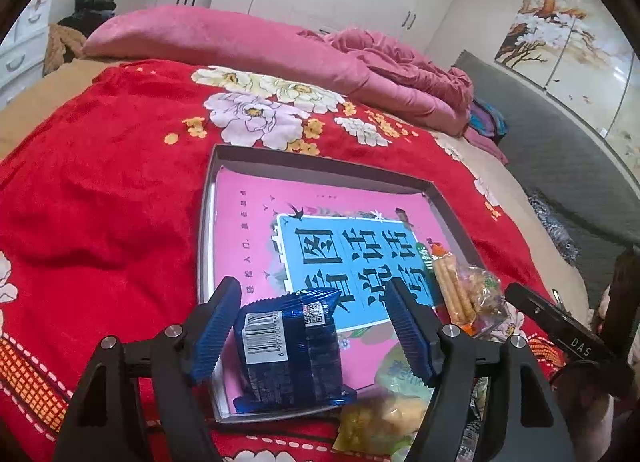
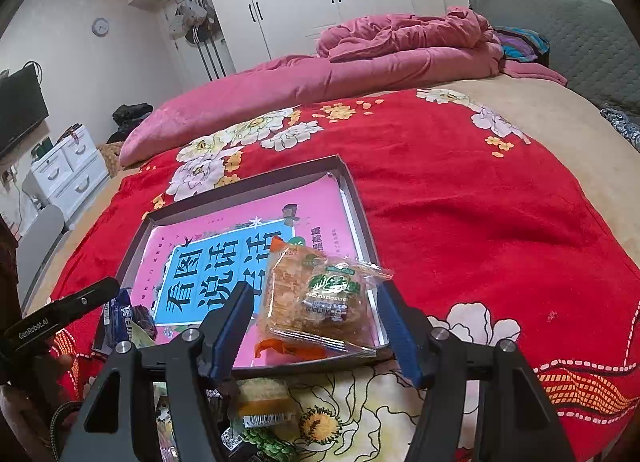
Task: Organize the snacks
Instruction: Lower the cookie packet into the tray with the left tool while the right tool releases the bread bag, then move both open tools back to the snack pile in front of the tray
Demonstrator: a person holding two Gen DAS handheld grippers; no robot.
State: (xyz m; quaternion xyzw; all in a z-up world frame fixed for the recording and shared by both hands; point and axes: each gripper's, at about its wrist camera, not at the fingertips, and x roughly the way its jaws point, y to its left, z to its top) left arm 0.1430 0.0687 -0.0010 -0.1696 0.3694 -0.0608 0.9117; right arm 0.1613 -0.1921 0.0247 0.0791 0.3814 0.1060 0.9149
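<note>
A shallow grey box (image 1: 320, 165) lined with a pink and blue printed sheet lies on the red floral blanket. My left gripper (image 1: 312, 286) is open over the box's near left corner. A blue snack packet (image 1: 288, 350) stands between its blue pads, leaning toward the left one, with a wide gap on its right. My right gripper (image 2: 315, 286) is open over the near right corner of the box (image 2: 240, 181). A clear packet of orange-brown cake (image 2: 320, 302) lies between its pads on the box floor. The blue packet (image 2: 120, 318) shows at the left.
A stick-biscuit packet (image 1: 452, 286) lies at the box's right side. Loose snacks (image 2: 260, 402) sit on the blanket before the box, among them a yellow packet (image 1: 384, 418). A pink quilt (image 1: 240, 37) is heaped behind. Red blanket (image 2: 480, 221) spreads to the right.
</note>
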